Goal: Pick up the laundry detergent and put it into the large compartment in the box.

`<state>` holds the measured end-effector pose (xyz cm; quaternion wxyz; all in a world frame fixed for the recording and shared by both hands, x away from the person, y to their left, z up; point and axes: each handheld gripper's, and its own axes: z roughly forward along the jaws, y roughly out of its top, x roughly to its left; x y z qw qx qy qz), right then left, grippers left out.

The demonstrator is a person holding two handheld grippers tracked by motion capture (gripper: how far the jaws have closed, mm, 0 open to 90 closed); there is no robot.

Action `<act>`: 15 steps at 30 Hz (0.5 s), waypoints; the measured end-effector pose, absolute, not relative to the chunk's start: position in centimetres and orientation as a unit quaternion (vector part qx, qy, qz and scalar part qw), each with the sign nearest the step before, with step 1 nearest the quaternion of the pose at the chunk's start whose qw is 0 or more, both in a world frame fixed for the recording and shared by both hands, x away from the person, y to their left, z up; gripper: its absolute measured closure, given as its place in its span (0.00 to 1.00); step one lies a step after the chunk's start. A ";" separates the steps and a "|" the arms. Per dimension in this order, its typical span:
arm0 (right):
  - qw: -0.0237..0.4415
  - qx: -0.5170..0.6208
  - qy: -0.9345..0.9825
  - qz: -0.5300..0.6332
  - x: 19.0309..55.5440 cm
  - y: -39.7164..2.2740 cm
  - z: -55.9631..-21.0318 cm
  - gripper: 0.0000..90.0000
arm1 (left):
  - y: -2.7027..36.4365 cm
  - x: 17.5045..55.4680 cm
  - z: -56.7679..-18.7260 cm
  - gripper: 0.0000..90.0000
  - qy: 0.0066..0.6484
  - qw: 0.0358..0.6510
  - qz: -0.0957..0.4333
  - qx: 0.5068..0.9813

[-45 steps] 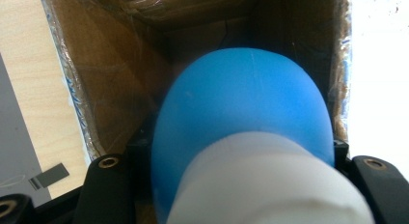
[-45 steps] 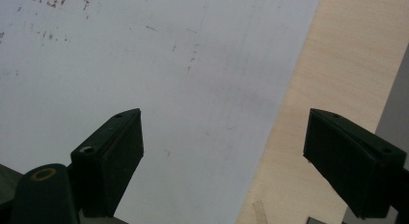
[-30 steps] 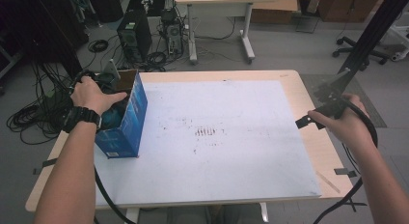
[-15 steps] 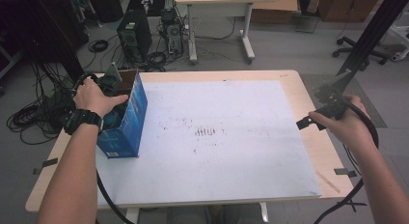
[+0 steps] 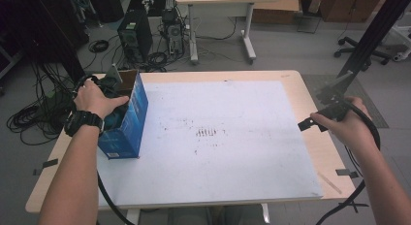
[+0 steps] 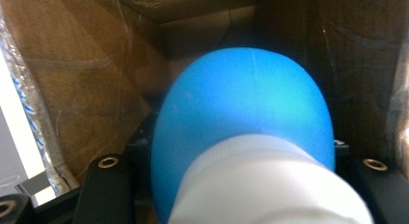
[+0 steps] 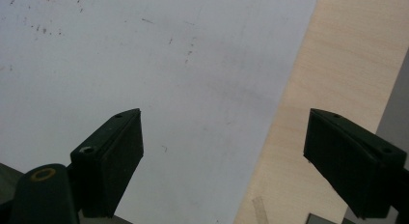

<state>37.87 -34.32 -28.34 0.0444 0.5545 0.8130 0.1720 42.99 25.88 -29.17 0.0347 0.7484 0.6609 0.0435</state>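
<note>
A blue cardboard box (image 5: 127, 123) with an open top stands at the left edge of the white mat (image 5: 232, 162). My left gripper (image 5: 110, 96) reaches down into it, mostly covered by the hand. In the left gripper view its jaws (image 6: 241, 151) are shut on a rounded blue object (image 6: 246, 103) with a ribbed white part (image 6: 270, 185), brown box walls (image 6: 72, 89) all around. My right gripper (image 5: 310, 123) hovers at the mat's right edge. Its jaws (image 7: 224, 122) stand wide open with nothing between them, over the seam of the mat and the bare wood (image 7: 328, 64).
The wooden table (image 5: 324, 157) shows as a rim around the mat, with tape pieces near its right and left front corners. The mat's middle bears dark scuff marks (image 5: 208, 133). Cables, computer towers and a desk stand on the floor beyond the far edge.
</note>
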 end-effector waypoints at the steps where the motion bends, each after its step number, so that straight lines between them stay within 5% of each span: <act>1: 0.044 0.554 0.813 0.172 37.9 -34.3 -28.4 0.15 | 25.9 43.0 -29.2 0.43 0.661 0.035 0.043 0.749; 15: 0.041 0.555 0.813 0.171 37.7 -34.6 -28.8 0.15 | 25.9 43.0 -29.2 0.42 0.663 0.034 0.046 0.747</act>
